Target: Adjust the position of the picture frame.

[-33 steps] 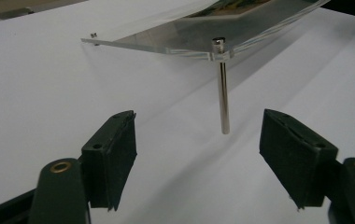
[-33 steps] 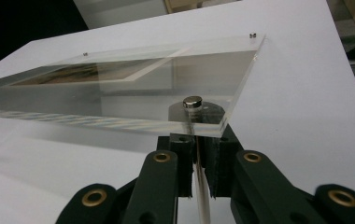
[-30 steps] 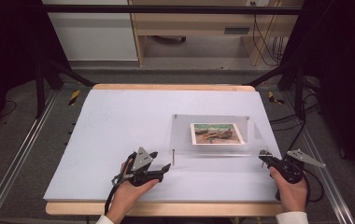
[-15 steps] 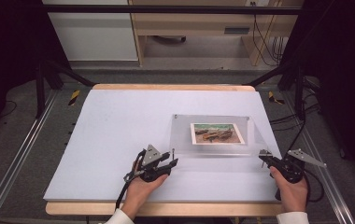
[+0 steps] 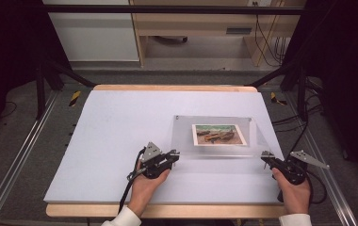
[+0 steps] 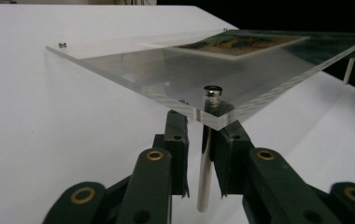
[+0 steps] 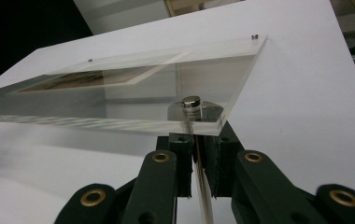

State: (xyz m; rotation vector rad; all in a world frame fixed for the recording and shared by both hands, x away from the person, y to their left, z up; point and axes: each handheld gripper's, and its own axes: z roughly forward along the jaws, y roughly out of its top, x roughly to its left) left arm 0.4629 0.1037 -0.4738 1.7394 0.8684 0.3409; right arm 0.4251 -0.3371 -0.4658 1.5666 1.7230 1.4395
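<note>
A clear acrylic panel (image 5: 186, 136) holding a small picture (image 5: 218, 134) stands raised on thin white legs over the white table. My left gripper (image 5: 174, 154) is at the panel's near left corner. In the left gripper view its jaws straddle the leg (image 6: 204, 179) below a metal screw cap (image 6: 212, 91); the right jaw is against the leg and a gap shows on the left, so the gripper (image 6: 199, 140) is open. My right gripper (image 5: 265, 157) is at the near right corner, shut (image 7: 198, 144) on that corner's leg (image 7: 203, 191) under its screw cap (image 7: 191, 101).
The white sheet (image 5: 120, 122) covers most of the table, with a wooden edge (image 5: 167, 210) at the front. Metal rails (image 5: 17, 160) run along both sides. A cabinet (image 5: 92, 33) and a wooden shelf (image 5: 191, 28) stand beyond the far edge.
My left gripper has moved right and forward to the panel's near left corner, its jaws now around the leg. The right gripper has stayed at the near right corner.
</note>
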